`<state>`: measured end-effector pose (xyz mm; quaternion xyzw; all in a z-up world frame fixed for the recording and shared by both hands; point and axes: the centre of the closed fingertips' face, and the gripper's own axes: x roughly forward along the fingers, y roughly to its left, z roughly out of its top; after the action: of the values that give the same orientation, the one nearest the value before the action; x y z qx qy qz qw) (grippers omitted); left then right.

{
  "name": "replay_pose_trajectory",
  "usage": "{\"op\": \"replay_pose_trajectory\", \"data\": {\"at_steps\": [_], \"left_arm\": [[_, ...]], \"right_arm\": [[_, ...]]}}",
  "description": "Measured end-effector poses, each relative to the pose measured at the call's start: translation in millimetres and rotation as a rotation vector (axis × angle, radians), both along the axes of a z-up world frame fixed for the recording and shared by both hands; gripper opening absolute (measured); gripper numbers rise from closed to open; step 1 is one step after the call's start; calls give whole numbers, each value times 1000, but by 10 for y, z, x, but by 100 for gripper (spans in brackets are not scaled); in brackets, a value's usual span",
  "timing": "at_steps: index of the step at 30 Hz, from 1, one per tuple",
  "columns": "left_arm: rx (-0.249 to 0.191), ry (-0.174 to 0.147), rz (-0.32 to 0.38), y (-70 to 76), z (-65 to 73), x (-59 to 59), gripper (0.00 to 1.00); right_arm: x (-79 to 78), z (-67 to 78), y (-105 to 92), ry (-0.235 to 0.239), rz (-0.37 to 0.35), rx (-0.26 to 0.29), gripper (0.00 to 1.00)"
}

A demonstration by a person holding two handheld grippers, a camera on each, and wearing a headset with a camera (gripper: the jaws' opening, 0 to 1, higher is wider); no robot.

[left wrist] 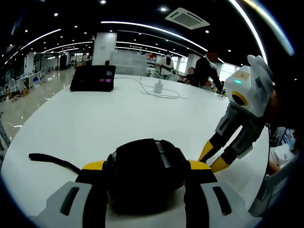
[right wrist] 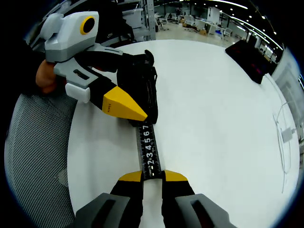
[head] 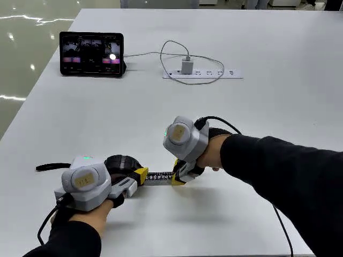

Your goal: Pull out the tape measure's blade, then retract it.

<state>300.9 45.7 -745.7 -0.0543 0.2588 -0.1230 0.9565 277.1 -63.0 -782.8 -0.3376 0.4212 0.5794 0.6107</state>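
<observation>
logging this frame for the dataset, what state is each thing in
left gripper: shut on tape measure case
right gripper: shut on blade tip
blade: pulled out a short way, numbers up
tablet: screen lit
charger: plugged into power strip

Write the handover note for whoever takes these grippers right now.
Left gripper: shut on the case, which rests on the table.
Right gripper: shut on the blade near its free end.
Done: a short stretch of blade is out, running from the case to the right gripper.
Left: probably draw the blade out farther, then let it retract into the case.
</observation>
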Motion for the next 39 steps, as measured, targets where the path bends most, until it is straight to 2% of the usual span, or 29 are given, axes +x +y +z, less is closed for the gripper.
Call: {"op": "replay_pose_trajectory", "data": {"at_steps": [39], "left_arm": [[-3, 1, -5, 3, -10, -6, 60]], "right_arm": [[-14, 11, 211, 21, -20, 27, 11]]}}
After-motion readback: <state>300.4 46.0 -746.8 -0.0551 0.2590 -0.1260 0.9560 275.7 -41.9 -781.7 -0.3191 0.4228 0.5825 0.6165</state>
